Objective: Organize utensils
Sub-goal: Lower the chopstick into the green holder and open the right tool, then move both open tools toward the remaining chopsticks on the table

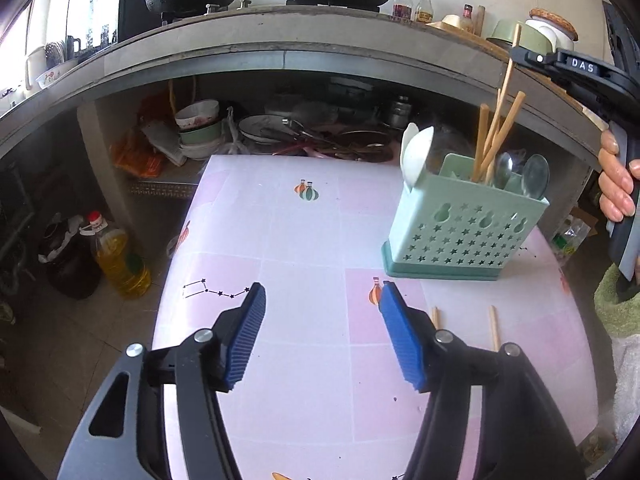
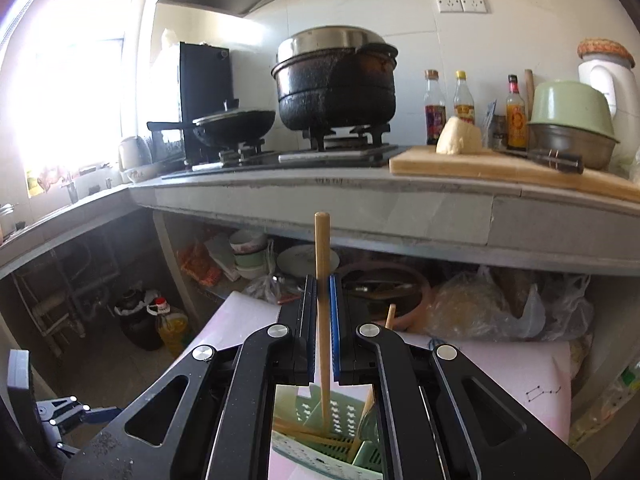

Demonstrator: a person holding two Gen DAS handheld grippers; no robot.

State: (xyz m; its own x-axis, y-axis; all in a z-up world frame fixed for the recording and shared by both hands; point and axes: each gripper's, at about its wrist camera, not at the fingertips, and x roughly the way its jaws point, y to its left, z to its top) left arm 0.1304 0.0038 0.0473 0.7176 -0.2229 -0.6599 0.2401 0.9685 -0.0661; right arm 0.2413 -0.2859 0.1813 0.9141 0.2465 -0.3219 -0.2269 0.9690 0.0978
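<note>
Standing chopsticks (image 1: 490, 140) and spoons (image 1: 416, 152) inside green caddy (image 1: 464, 232)

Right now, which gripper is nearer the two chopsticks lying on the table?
Left. The left gripper hovers open just beside the loose chopsticks on the table. The right gripper is up above the green holder, clamping another chopstick.

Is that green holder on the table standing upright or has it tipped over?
Upright. The green utensil holder sits on its base on the pink table, with chopsticks and spoons sticking out of its open top.
</note>
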